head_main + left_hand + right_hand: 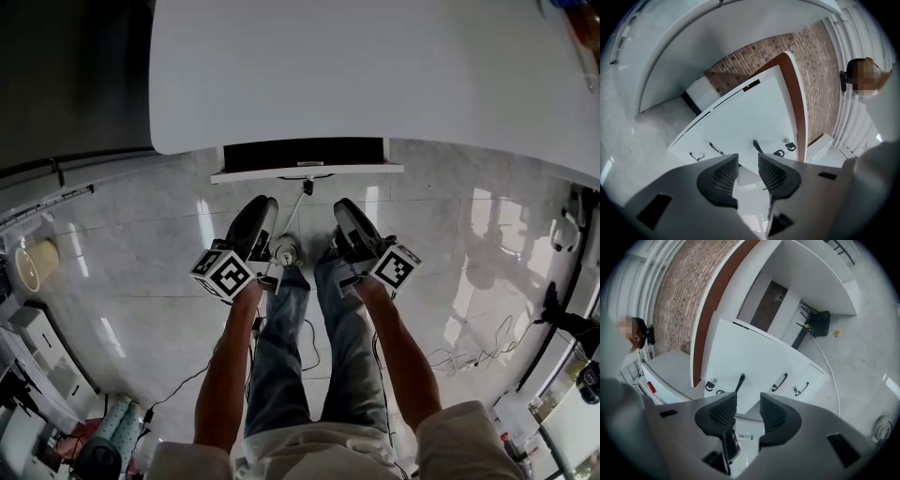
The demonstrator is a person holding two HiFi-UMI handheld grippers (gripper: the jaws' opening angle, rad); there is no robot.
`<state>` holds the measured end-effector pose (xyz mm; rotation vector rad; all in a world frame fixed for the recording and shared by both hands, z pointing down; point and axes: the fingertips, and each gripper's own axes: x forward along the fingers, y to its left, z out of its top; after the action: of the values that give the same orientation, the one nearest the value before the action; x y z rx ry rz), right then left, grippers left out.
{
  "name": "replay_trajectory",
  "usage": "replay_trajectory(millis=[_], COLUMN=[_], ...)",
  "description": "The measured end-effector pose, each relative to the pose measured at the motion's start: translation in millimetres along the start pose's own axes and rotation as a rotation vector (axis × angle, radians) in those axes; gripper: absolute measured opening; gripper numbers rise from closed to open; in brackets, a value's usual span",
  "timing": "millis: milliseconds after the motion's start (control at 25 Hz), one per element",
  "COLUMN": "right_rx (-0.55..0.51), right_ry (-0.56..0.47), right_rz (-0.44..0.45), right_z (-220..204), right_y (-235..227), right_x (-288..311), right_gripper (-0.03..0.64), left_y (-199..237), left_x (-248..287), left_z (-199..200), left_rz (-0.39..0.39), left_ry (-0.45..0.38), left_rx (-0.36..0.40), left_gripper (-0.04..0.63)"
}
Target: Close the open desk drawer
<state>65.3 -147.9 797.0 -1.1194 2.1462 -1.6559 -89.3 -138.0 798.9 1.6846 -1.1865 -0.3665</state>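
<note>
No readable text, label or number — only blur.

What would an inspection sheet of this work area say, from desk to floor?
Surface: white desk, top mostly bare.
Job's things: drawer stands open under the desk's front edge.
Clutter: round white device on the floor before the drawer; beige bin at left.
Grippers: left hand-held gripper and right hand-held gripper both open, empty, facing the drawer.
Cables: loose cables on the floor at right.
Surroundings: glossy floor; brick wall.
</note>
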Motion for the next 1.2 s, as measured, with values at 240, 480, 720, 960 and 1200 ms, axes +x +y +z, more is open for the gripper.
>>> replay_trajectory(millis=[240, 480, 720, 960, 1200], right_rx=[-0.057, -0.073, -0.081, -0.086, -0.107], right_ry=[0.016, 0.019, 0.009, 0.011, -0.001], right_rz=[0.023, 0.058, 0.098, 0.086, 0.082], right_z=[15.4, 26.3, 28.7, 30.1, 42.6], right_y=[1.1, 16.4, 24.5, 25.0, 34.6], right_x=[33.7, 51.4, 54.4, 54.1, 68.9], right_gripper=[0.158, 0.141, 0.072, 0.074, 0.074], left_y=[-3.3, -15.1, -21.9, -22.5, -24.7], left_x=[27.6, 35.7, 37.2, 37.7, 47.6], left_z=[14.8, 22.2, 23.1, 21.6, 39.7], left_rz=[-0.008, -0.028, -0.047, -0.042, -0.025], left_ry=[0.031, 0.048, 0.04, 0.05, 0.026], left_rx=[0.085, 0.111, 0.12, 0.14, 0.149], left_gripper=[0.126, 0.121, 0.063, 0.064, 0.066])
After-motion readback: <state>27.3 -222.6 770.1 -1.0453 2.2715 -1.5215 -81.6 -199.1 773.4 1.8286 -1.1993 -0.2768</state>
